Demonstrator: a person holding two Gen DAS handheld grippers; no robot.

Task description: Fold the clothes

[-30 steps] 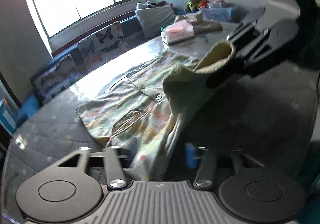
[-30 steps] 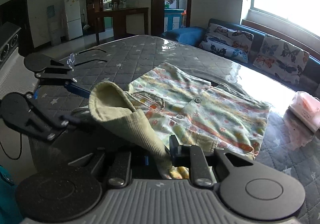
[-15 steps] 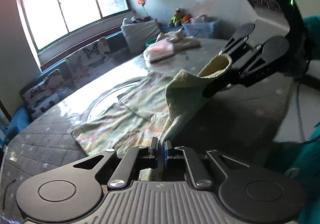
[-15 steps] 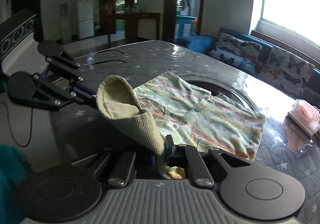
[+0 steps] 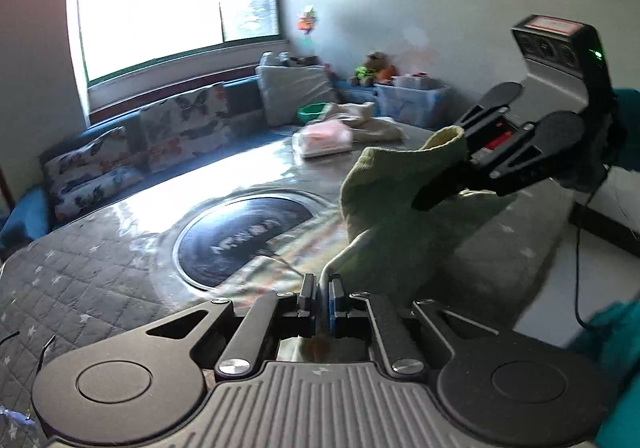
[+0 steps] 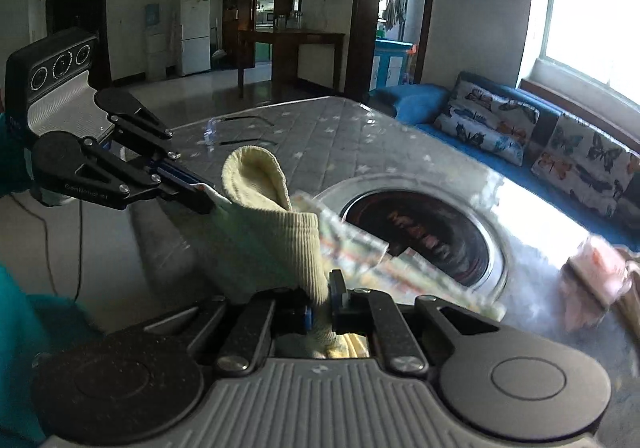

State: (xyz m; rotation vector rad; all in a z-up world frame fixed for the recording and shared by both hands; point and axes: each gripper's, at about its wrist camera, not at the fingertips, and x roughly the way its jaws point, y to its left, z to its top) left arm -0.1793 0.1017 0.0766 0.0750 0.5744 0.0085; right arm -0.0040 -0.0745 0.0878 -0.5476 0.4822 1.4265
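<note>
Soft, light pale-green ribbed-lined floral garment [image 5: 384, 215]: lifted above quilted grey star-print worktop [image 5: 80, 288], sagging between left claw [image 5: 320, 298] and right claw [image 6: 320, 302], both clamped on its hem. Grip at corners; expect drape.
</note>
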